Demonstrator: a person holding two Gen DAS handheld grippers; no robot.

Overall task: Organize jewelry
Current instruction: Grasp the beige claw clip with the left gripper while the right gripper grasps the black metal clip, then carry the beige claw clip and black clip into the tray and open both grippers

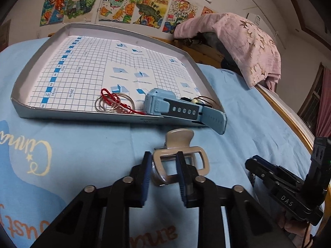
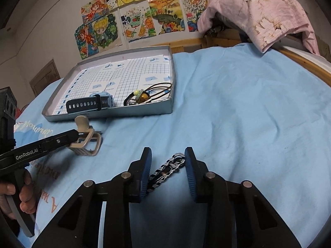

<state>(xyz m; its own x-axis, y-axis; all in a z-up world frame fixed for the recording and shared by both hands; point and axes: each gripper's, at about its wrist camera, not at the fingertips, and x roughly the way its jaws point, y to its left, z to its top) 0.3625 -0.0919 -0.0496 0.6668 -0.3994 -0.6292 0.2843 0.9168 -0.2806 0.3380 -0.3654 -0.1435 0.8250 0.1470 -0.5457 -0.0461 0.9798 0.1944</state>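
A beige hair claw clip (image 1: pixel 182 142) lies on the blue sheet just in front of the grey tray (image 1: pixel 72 116). My left gripper (image 1: pixel 163 155) is shut on the clip's left half, and the right wrist view shows its finger over the clip (image 2: pixel 86 142). A black-and-white patterned clip (image 2: pixel 165 170) lies slantwise between the pads of my right gripper (image 2: pixel 167 149), with one end against each pad. The tray (image 2: pixel 124 113) holds a blue watch (image 1: pixel 165 103), a red cord with metal rings (image 1: pixel 115 101) and beaded pieces (image 2: pixel 142 98).
A pink floral cloth (image 1: pixel 238 41) is draped over the wooden bed frame (image 1: pixel 289 115) at the back right. The blue sheet (image 2: pixel 248 113) stretches to the right of the tray. A person's hand (image 2: pixel 24 194) holds the left gripper's handle. Drawings cover the wall.
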